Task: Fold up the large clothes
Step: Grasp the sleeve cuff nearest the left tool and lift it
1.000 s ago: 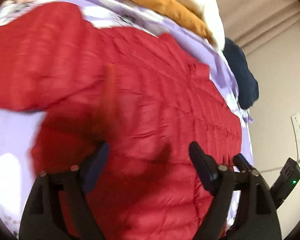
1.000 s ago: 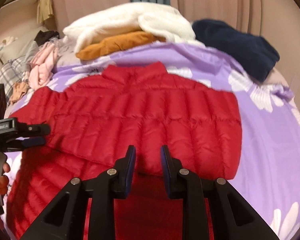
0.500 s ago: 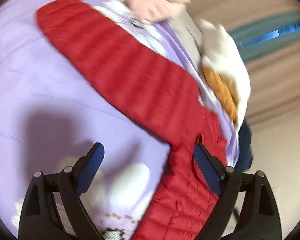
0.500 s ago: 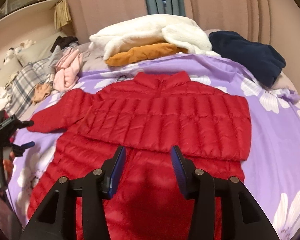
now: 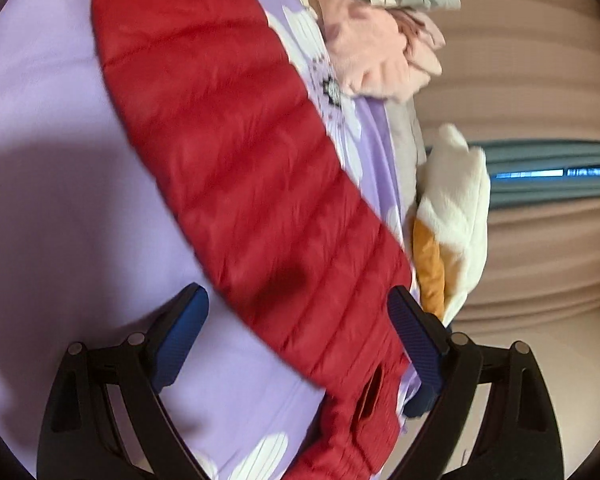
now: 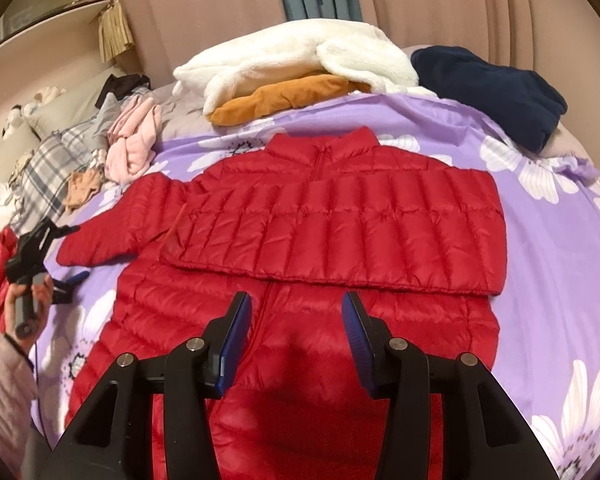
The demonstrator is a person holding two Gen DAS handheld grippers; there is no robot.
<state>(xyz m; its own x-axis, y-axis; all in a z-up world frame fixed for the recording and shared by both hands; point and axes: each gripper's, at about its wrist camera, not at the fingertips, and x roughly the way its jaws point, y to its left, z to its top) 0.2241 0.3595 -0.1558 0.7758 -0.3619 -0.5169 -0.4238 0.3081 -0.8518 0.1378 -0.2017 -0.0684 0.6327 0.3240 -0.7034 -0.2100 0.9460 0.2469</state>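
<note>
- Since a second ago the left gripper (image 5: 298, 334) has swung off the body of the red jacket (image 6: 312, 232) and out over its outstretched sleeve (image 5: 236, 152), while the right gripper (image 6: 296, 334) has widened from nearly closed to open.
- Jacket lies front up on the bed (image 6: 540, 240), on a purple flowered cover; one sleeve is already folded across the chest, the other lies out to the side.
- Left gripper is open and holds nothing, its fingers straddling the sleeve near the shoulder end.
- Right gripper is open and empty above the lower front.
- Step in hand, as I judge it: bringing in the second sleeve.
- Next move calls for closing on the sleeve and laying it across the chest.
- Beyond the collar sit a white fleece (image 6: 300, 52), an orange garment (image 6: 284, 98), a navy garment (image 6: 492, 88) and pink clothes (image 6: 134, 140).
</note>
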